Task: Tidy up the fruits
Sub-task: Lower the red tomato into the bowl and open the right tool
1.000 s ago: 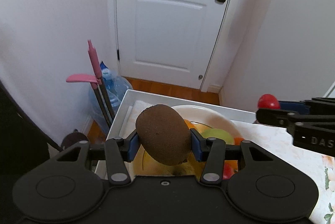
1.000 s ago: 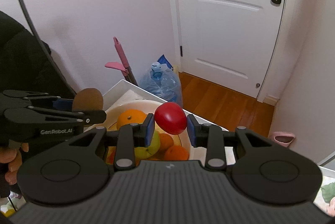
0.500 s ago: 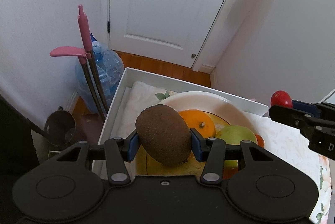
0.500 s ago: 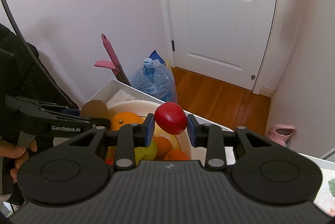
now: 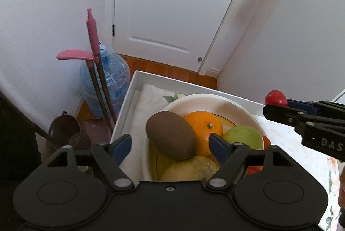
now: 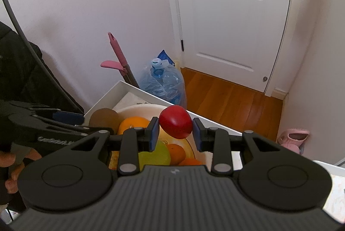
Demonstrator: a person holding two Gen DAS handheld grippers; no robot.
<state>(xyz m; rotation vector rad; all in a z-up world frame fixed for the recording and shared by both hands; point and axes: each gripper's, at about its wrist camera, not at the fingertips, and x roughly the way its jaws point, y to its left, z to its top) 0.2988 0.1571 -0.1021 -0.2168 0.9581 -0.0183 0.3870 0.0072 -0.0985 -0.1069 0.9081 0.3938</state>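
My left gripper is open over a cream fruit bowl. A brown kiwi lies free between the spread blue pads, resting on the fruit pile against an orange and a green apple. My right gripper stands with its pads slightly apart around a red tomato; contact is unclear. It hovers over the bowl's far rim. It also shows in the left wrist view, with the tomato at its tip.
The bowl sits in a white tray on a flowered cloth. A pink-handled mop, a blue water jug and a metal pot stand on the floor beyond the tray's left edge. A white door is behind.
My left gripper has opened and let go of the kiwi, which now rests on the fruit in the bowl. My right gripper's pads have spread a little around the tomato.
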